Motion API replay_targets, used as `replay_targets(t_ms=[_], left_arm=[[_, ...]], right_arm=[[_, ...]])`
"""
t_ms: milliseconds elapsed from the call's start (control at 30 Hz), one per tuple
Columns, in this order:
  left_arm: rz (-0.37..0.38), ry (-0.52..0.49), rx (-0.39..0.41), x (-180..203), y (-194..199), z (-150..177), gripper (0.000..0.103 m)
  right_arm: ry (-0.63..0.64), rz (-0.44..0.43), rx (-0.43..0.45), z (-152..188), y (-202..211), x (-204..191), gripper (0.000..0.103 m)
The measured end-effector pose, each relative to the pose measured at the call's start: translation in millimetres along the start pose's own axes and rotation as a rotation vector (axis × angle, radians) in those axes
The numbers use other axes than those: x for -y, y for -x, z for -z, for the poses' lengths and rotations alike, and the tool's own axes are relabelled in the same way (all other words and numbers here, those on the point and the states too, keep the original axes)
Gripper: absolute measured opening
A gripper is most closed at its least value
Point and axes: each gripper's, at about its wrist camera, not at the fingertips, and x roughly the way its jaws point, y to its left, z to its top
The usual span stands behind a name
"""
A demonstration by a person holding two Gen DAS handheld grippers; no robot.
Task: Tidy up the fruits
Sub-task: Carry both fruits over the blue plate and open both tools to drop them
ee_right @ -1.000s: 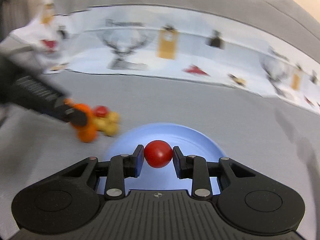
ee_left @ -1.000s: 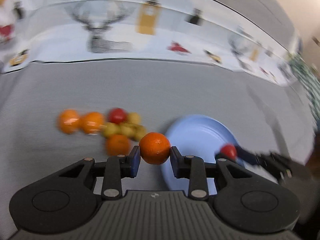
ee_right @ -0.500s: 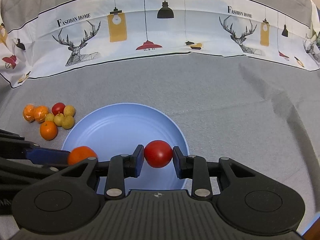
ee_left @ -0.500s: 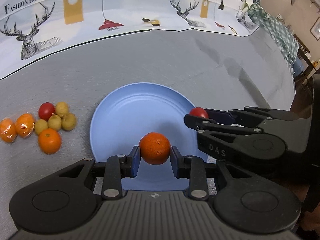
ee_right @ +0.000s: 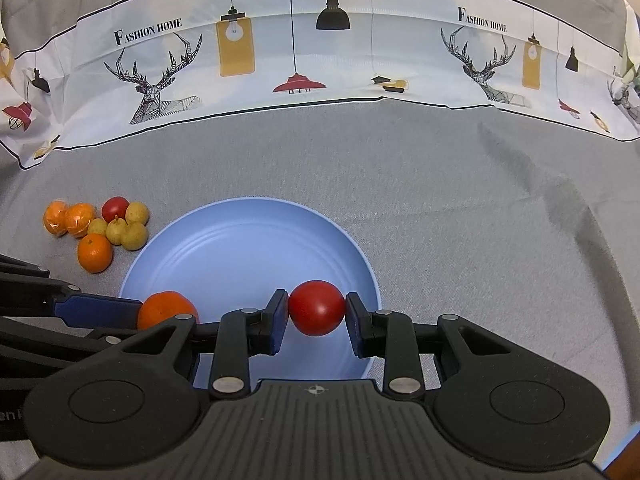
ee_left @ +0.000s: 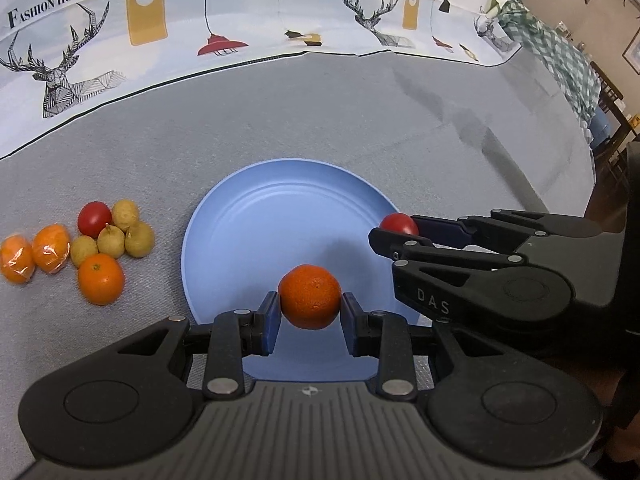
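My left gripper (ee_left: 310, 312) is shut on an orange (ee_left: 309, 296) and holds it over the near part of the blue plate (ee_left: 256, 200). My right gripper (ee_right: 317, 316) is shut on a red tomato (ee_right: 317, 307) over the plate's near right part (ee_right: 224, 220). The right gripper with the tomato (ee_left: 398, 224) shows at the right of the left wrist view. The orange (ee_right: 166, 308) shows at the left of the right wrist view. The plate itself holds no fruit.
A pile of fruit lies on the grey cloth left of the plate: an orange (ee_left: 100, 279), two wrapped oranges (ee_left: 48, 249), a red tomato (ee_left: 94, 219) and several small yellow-brown fruits (ee_left: 139, 239). A printed cloth (ee_left: 240, 20) runs along the back. A chair with checked fabric (ee_left: 560, 52) stands far right.
Both grippers have swung right from the fruit pile to over the plate, each still holding its fruit. In the last half second they have barely moved.
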Motion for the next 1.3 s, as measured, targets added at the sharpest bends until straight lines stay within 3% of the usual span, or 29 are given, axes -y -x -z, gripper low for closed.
replay_targets(t_ms=[100, 233, 867, 967, 1167, 1300], left_arm=[[0.0, 0.009, -0.003, -1.1, -0.8, -0.6, 0.036], [0.011, 0.027, 0.004, -4.4, 0.8, -1.2, 0.037], [-0.022, 0.069, 0.038, -20.8, 14.0, -1.6, 0.036], [-0.031, 0.11, 0.061, -30.9, 20.1, -4.0, 0.032], [-0.065, 0.202, 0.093, -52.6, 28.8, -7.1, 0.019], [-0.083, 0.239, 0.116, -65.5, 33.7, -6.7, 0.019]], right_arm=[[0.0, 0.0, -0.006, 0.0, -1.2, -0.2, 0.033], [-0.007, 0.017, 0.002, -1.0, 0.3, -0.3, 0.047], [-0.006, 0.036, 0.052, -6.1, 4.5, -9.3, 0.048], [-0.013, 0.038, 0.07, -8.3, 6.2, -10.8, 0.043], [-0.052, 0.004, 0.132, -16.3, 12.7, -12.3, 0.024], [-0.066, -0.025, 0.162, -22.0, 15.2, -17.1, 0.021]])
